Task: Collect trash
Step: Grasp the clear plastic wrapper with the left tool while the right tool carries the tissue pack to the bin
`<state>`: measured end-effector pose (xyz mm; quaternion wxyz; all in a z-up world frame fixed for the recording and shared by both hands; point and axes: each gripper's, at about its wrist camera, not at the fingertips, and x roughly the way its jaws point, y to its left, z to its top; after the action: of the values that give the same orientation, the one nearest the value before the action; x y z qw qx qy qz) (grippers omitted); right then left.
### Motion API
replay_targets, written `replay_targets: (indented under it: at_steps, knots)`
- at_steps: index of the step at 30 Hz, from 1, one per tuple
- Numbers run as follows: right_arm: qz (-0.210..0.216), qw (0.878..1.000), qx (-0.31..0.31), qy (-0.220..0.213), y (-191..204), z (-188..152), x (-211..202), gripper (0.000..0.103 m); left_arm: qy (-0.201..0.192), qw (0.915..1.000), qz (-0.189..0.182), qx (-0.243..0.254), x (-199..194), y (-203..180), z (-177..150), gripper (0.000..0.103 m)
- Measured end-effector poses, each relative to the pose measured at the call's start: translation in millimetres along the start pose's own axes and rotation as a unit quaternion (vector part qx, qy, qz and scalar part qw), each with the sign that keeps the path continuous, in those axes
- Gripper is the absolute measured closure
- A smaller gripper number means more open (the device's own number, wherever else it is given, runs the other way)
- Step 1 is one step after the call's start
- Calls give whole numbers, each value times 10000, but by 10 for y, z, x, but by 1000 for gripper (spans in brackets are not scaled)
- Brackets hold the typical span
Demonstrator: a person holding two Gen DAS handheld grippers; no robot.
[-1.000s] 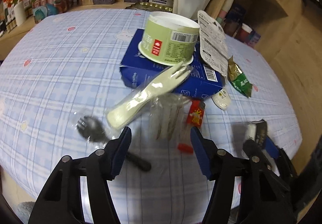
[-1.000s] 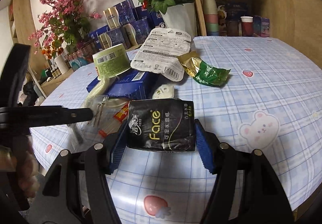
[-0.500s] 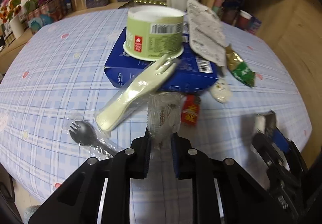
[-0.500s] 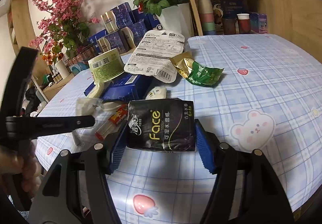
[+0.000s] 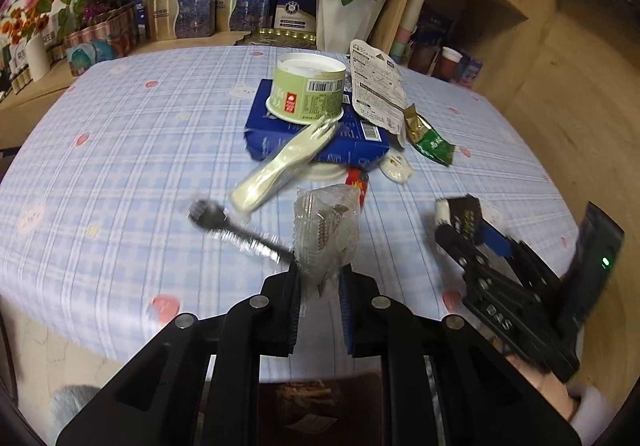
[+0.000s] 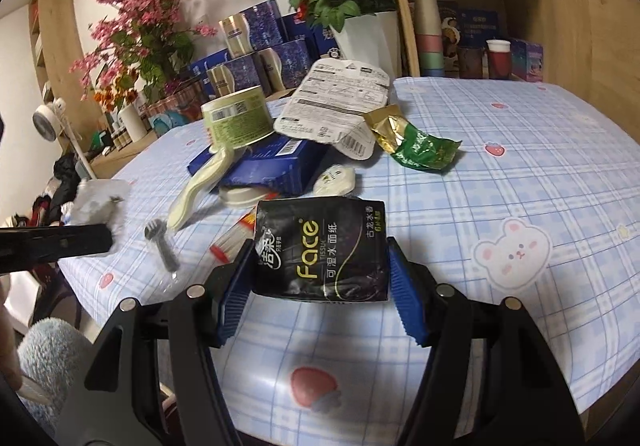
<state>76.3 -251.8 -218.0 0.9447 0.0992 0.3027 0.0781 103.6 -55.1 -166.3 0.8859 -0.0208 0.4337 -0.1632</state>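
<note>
Right now your left claw (image 5: pixel 319 288) is pinched nearly closed on the lower edge of a clear plastic bag of screws (image 5: pixel 326 232), held up just off the tabletop (image 5: pixel 120 149). That bag looks light and floppy, with hard little screws shifting inside, so a grip on the crimped edge should serve, though the film may slip. Your right claw (image 6: pixel 320 288) clamps the black tissue pack (image 6: pixel 322 250) by its two sides; it seems soft and squashy, easy to hold across the middle.

The left wrist view shows the black plastic fork (image 5: pixel 236 232) in its wrapper just beside the bag, and a dark opening with something brown below the claw, perhaps the bin. The right wrist view alone shows the pack's printed face, and the screw bag from the side.
</note>
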Motion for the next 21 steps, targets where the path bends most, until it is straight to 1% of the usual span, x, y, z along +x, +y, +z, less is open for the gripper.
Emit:
replay_targets:
  at_steps: [6,10,13,17,21]
  knots:
    - [140,9991,-388,108,299,-104,-188,39,-114,9999,-91,46,-320,102,-343,87]
    - [292,9962,-778,273,564,-252,-291,39,-264,9996,-117,-76,-507,240,-547,87]
    - [438,9905,-1204,489,792,-418,-331,39,-354,9992,-70,-189,-619,369,-703,87]
    - [615,9815,-1629,801,1000,-638,-324,39,-413,9990,19,-167,-700,477,-895,87]
    - [708,9695,-1967,1281,1152,-890,-234,39,-448,9988,6,-207,-711,564,-1048,86]
